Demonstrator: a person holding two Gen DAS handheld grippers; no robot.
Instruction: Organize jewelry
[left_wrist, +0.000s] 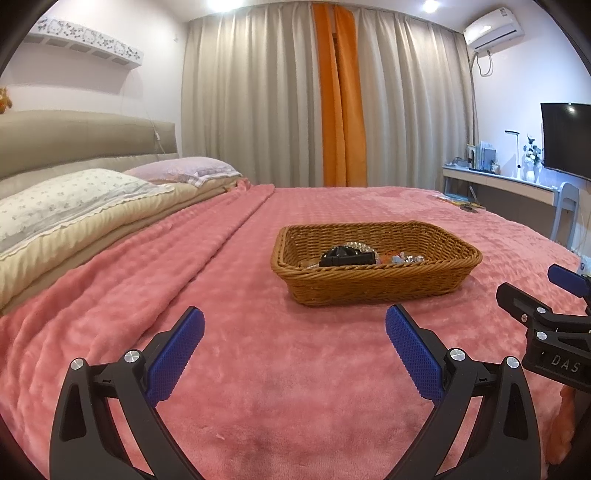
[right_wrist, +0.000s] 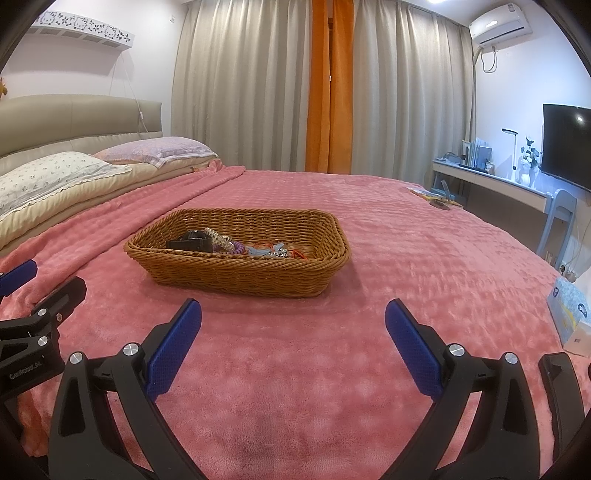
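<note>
1. I am holding the left gripper (left_wrist: 295, 354) and the right gripper (right_wrist: 293, 350) spread wide and empty over the bed (right_wrist: 406, 258).
2. The jewelry (right_wrist: 236, 245) is lying together inside the wicker basket (right_wrist: 236, 280); this is fitting either a finished gathering or a sorting to come.
3. The blanket around the basket is offering free room; its raised rim is needing care.

A home bedroom: a bed (left_wrist: 258, 369) under a pink blanket with pillows (left_wrist: 66, 199), drawn curtains (left_wrist: 258, 92), an air conditioner (left_wrist: 493, 27), and seemingly a television (left_wrist: 565, 140).

pink-blanketed bed (left_wrist: 258, 369) before grey curtains (left_wrist: 258, 92).
</note>
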